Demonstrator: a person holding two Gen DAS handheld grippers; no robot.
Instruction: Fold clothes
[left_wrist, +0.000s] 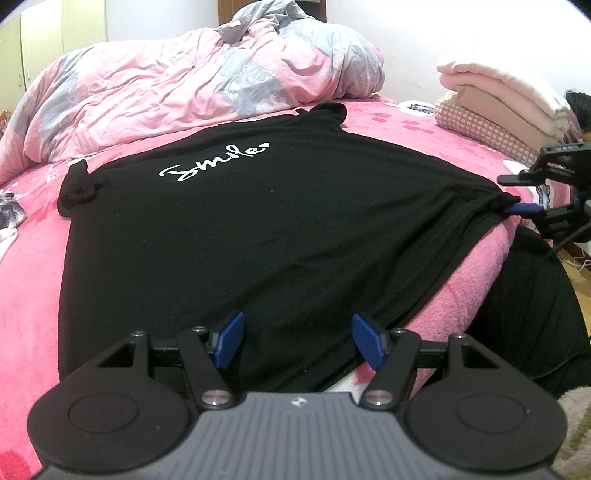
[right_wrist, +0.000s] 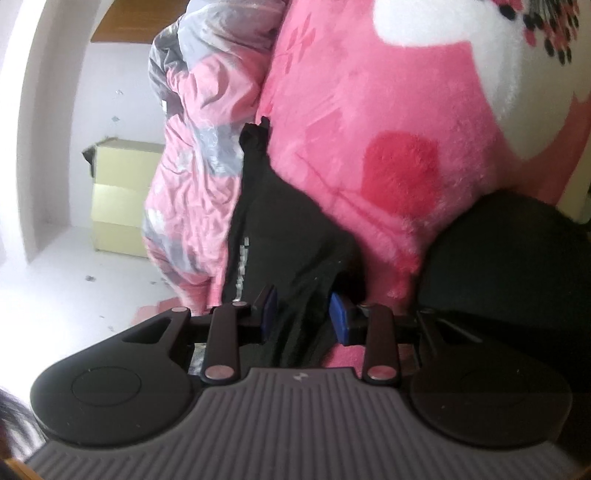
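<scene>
A black T-shirt (left_wrist: 258, 221) lies spread on a pink bed (left_wrist: 29, 280) — its near hem hidden behind the left gripper (left_wrist: 297, 341), whose jaws gape. The right gripper (right_wrist: 303, 317) pinches a shirt corner.

We read 1 word, "Smile", in white script on the chest of the black T-shirt (left_wrist: 258, 229); other print we see is too blurred.
</scene>
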